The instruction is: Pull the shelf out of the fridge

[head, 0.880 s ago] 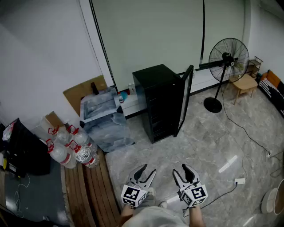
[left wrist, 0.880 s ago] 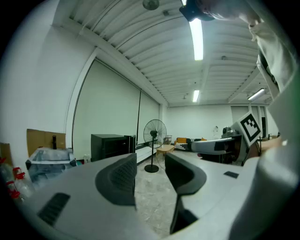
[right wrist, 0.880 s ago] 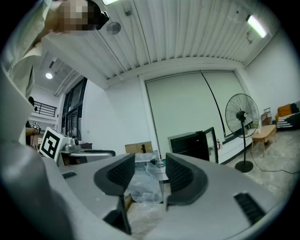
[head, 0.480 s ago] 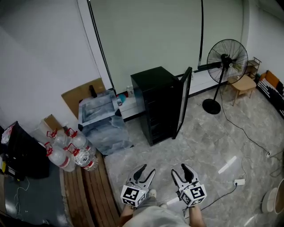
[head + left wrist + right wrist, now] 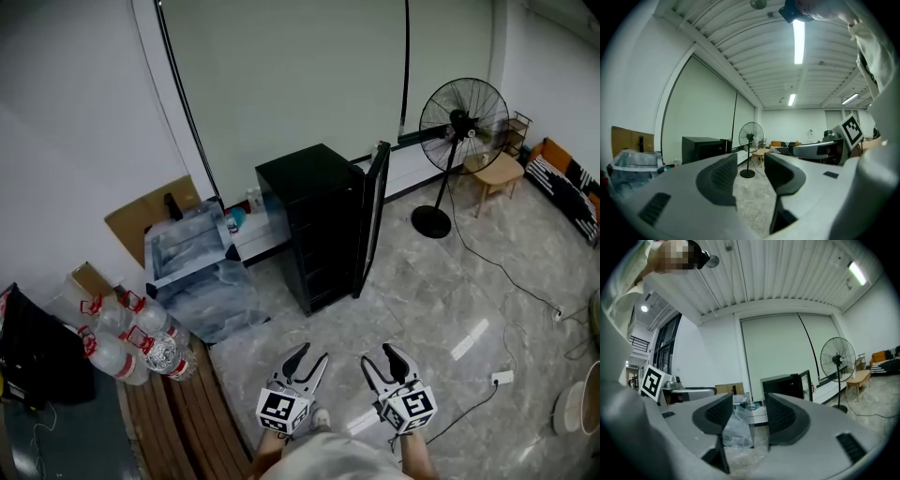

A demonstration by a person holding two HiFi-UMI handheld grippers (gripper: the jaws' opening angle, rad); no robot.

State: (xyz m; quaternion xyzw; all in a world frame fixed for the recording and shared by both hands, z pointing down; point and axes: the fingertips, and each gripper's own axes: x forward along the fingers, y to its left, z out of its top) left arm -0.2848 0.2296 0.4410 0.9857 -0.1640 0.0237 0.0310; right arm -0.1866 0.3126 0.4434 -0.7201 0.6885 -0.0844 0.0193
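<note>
Grey marble floor [image 5: 422,281], pale wall behind. Black fridge [image 5: 309,202] stood at the wall, door [image 5: 367,216] ajar — shelf inside too dark to make out. Left claw [image 5: 312,356] and right claw [image 5: 382,357] were level, well short of the fridge — both spread, nothing between them.

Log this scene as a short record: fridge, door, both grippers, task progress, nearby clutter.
fridge: black fridge, upright, ahead of both grippers
door: fridge door standing open
left gripper: left gripper jaws apart, empty, well short of fridge
right gripper: right gripper jaws apart, empty, well short of fridge
task progress: fridge not yet reached
clutter: water bottles, standing fan, wooden stool
</note>
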